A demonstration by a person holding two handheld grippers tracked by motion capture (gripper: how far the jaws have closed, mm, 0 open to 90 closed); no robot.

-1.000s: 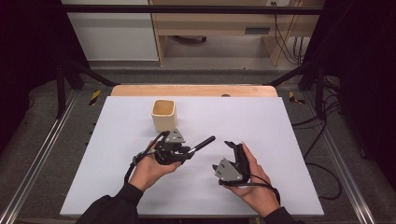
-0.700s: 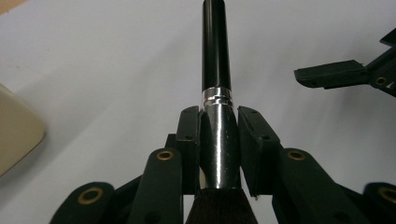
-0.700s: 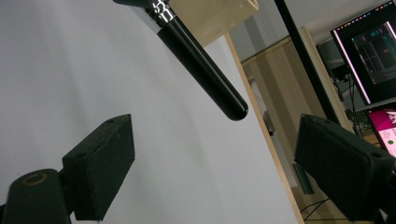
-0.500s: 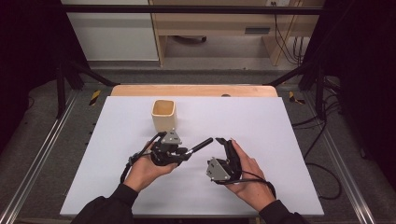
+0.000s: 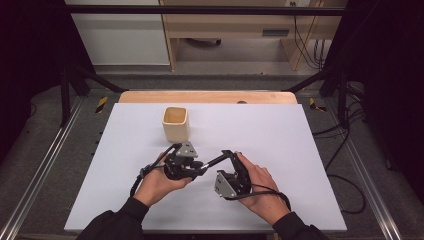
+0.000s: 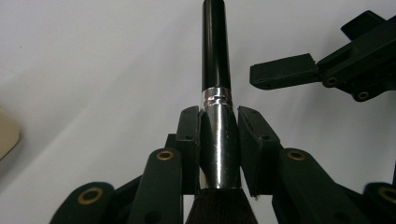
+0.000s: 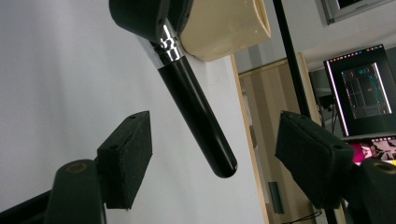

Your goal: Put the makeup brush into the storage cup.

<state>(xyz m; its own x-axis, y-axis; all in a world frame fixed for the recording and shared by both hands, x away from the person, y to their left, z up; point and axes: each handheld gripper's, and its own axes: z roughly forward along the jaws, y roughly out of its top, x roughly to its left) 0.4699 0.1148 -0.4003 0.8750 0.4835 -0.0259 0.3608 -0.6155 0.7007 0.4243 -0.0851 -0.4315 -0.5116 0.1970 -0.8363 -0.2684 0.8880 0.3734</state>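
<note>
A makeup brush with a black handle (image 6: 215, 60), a silver ferrule and dark bristles is clamped at the ferrule by my left gripper (image 6: 219, 116), which is shut on it. In the high view the left gripper (image 5: 197, 167) holds the brush (image 5: 215, 161) just above the white table, handle pointing right. My right gripper (image 5: 227, 157) is open at the handle's tip. In the right gripper view the handle end (image 7: 198, 116) hangs between the two open pads (image 7: 128, 158) of the right gripper (image 7: 219, 149) without touching them.
A cream square cup (image 5: 175, 123) stands upright on the white tabletop (image 5: 280, 130) just beyond the left gripper. It also appears behind the brush (image 7: 224, 25) in the right gripper view. A wooden strip (image 5: 205, 97) runs along the table's far edge.
My right gripper has moved left and forward until its open jaws straddle the end of the brush handle. The left gripper has stayed nearly in place, still holding the brush.
</note>
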